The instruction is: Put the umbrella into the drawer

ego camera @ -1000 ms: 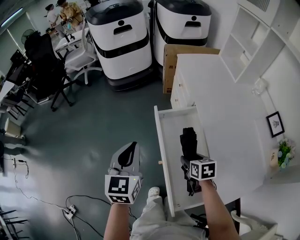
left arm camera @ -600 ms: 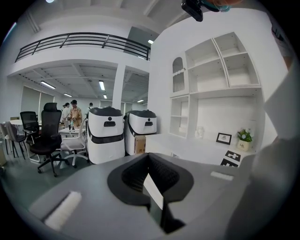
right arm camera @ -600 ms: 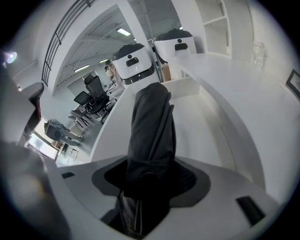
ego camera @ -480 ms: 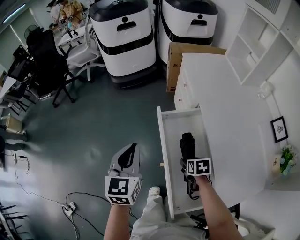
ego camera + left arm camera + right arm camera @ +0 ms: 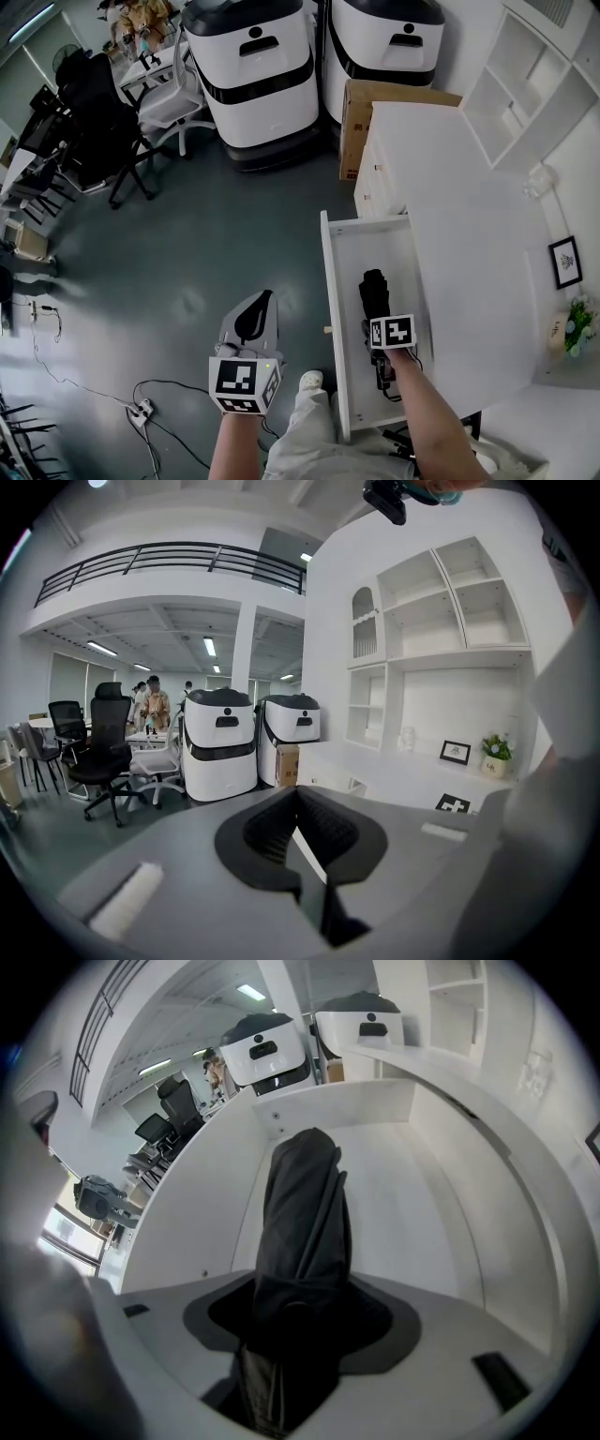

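The right gripper [image 5: 376, 317] is clamped on a folded black fabric umbrella [image 5: 374, 291], its jaws pressing on the near end while the rest of the bundle juts out ahead of them. In the right gripper view the umbrella [image 5: 305, 1213] lies lengthwise inside the open white drawer [image 5: 422, 1194], between its side walls and short of the far wall; whether it touches the drawer floor I cannot tell. In the head view the drawer [image 5: 343, 309] stands pulled out to the left of the white tabletop [image 5: 469, 216], right of centre in the frame.

The left gripper [image 5: 255, 317] hangs over the grey floor [image 5: 187, 244] at lower centre, well apart from the drawer, its jaws closed together on nothing, as the left gripper view [image 5: 298, 829] shows.

Two white-and-black rounded machines [image 5: 253, 66] stand at the top of the frame, with a brown cardboard box [image 5: 361, 103] just beside them.
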The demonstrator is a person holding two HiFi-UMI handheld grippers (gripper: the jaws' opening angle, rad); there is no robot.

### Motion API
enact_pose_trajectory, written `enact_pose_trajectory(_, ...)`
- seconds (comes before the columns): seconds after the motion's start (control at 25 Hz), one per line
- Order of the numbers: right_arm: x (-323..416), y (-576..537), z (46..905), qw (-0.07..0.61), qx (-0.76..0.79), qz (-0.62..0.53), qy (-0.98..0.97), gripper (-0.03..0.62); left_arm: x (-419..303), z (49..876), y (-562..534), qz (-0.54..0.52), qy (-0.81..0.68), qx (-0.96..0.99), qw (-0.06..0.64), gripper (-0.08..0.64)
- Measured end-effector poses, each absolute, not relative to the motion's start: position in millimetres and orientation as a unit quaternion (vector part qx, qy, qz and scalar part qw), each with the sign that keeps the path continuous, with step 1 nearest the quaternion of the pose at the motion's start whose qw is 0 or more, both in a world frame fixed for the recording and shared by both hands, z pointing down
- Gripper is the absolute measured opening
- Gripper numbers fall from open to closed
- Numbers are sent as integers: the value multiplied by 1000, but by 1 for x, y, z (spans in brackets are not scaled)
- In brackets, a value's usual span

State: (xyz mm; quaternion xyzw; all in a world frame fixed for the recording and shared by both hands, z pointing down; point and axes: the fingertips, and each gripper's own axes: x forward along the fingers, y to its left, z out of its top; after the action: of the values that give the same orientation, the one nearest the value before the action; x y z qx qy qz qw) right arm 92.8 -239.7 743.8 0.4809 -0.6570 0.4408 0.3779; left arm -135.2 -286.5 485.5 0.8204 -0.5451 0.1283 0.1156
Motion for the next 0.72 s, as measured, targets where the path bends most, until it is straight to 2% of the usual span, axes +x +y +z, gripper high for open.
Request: enact_pose_trajectory(0.72,97,-235,768,433,501,429,-615,253,-160,501,-275,138,-563,804,134,9)
